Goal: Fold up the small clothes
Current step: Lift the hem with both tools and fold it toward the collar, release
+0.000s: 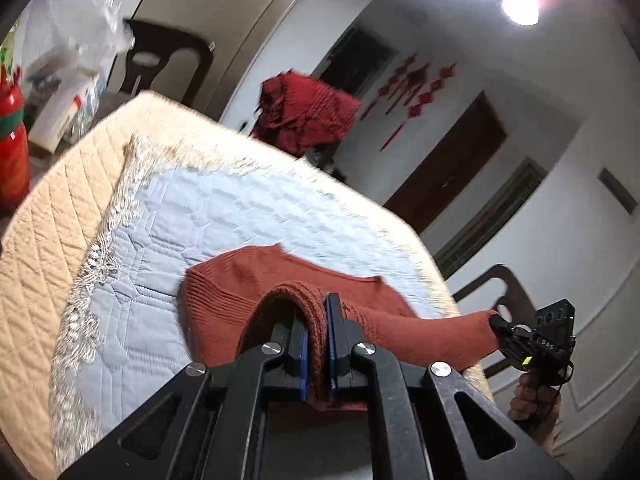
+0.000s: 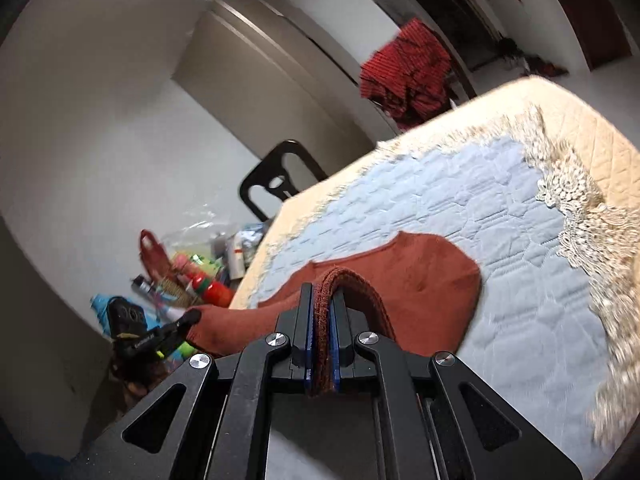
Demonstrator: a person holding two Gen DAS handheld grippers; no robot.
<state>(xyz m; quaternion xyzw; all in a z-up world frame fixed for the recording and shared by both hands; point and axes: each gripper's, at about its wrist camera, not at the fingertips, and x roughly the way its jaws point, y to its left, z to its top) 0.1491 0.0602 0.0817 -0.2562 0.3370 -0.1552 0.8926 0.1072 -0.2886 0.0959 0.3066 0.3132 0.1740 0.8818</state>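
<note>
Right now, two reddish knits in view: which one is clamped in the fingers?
The rust-orange sweater on the blue quilt, clamped by left gripper and right gripper. The darker red knit hangs untouched behind the table.

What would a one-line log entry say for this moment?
left gripper: shut on rust knit garment | right gripper: shut on its edge | far part on blue quilt

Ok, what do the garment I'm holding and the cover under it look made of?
Sweater: rust-coloured knit, probably wool or acrylic; ribbing shows at the pinched edge, matte.
Cover: pale blue quilted fabric, likely cotton or polyester; stitched padded panels, lace-like trim along its border.
</note>
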